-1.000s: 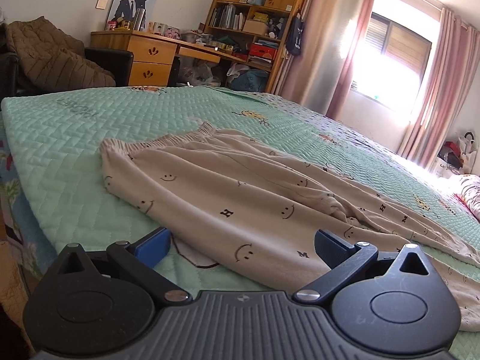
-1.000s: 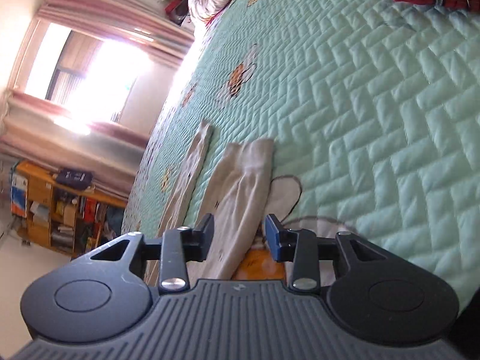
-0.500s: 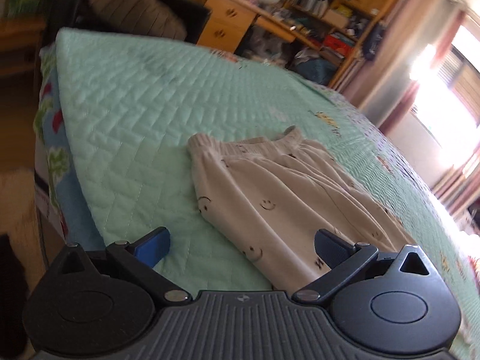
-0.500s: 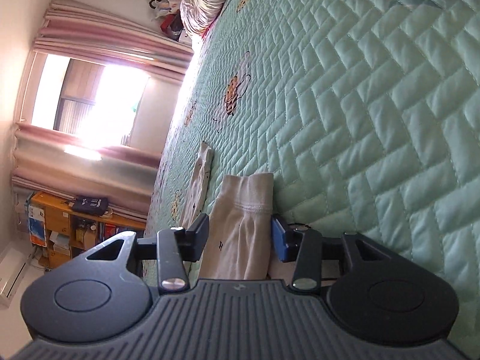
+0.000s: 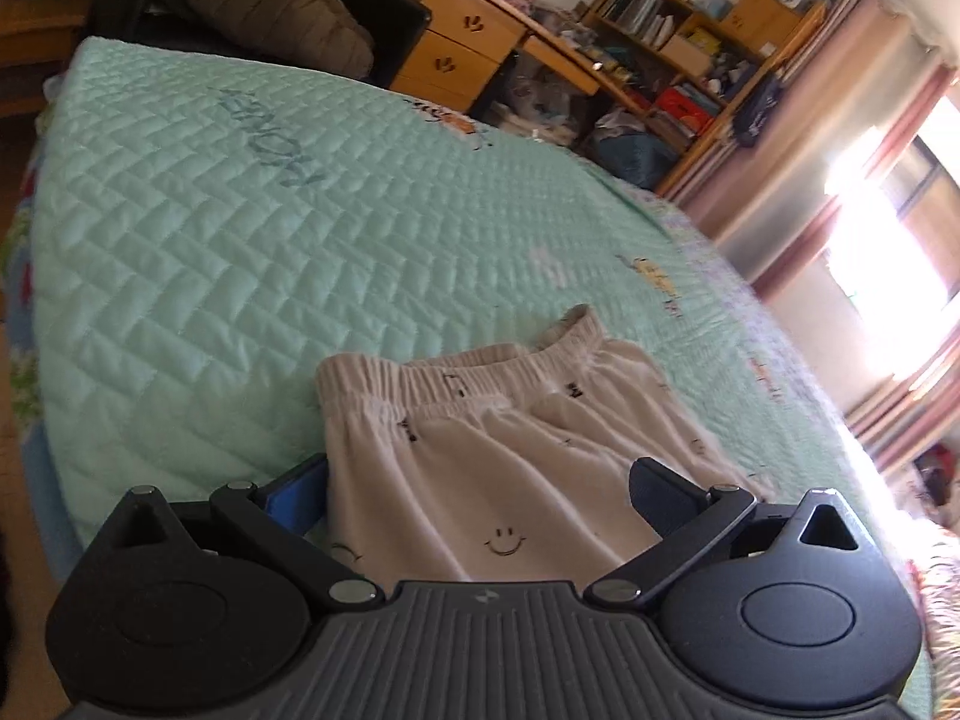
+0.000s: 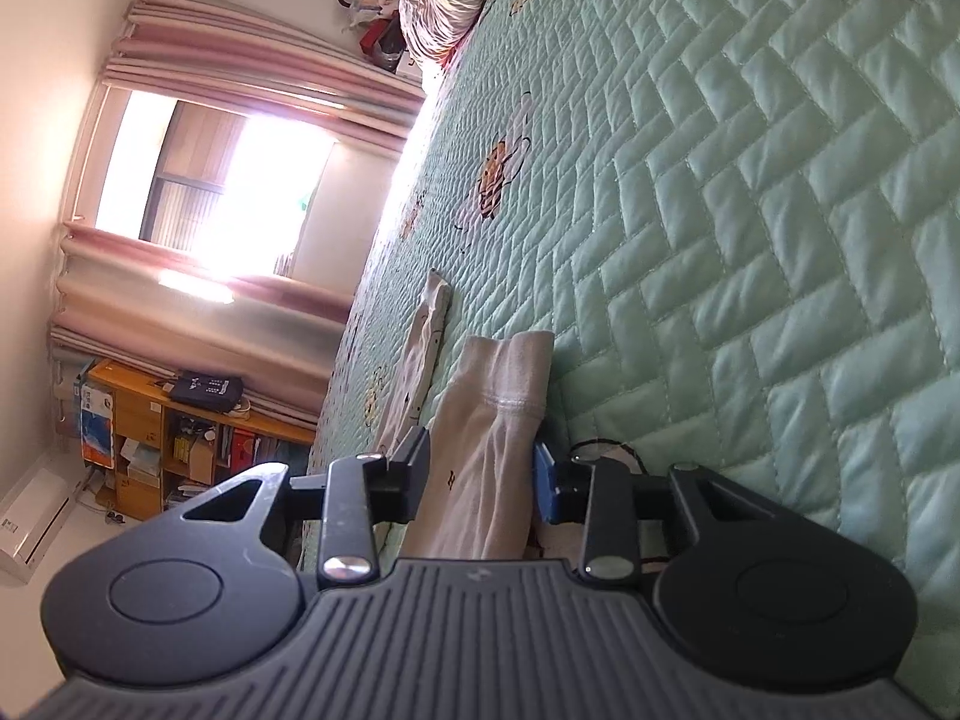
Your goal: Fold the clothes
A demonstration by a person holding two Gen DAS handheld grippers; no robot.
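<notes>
A: Left gripper (image 5: 477,489) gapes over the smiley-print trousers (image 5: 510,450) on the quilted bedspread (image 5: 240,276); right gripper (image 6: 480,477) has just been closing around a trouser cuff (image 6: 498,408).

B: Not yet pinching; lifting now likely drops the cuff.

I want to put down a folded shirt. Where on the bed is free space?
The quilt is bare between the trousers' waistband and the bed's far end by the desk. In the right wrist view it is also bare right of the trouser leg. The near edge is crowded: the trousers lie there.
</notes>
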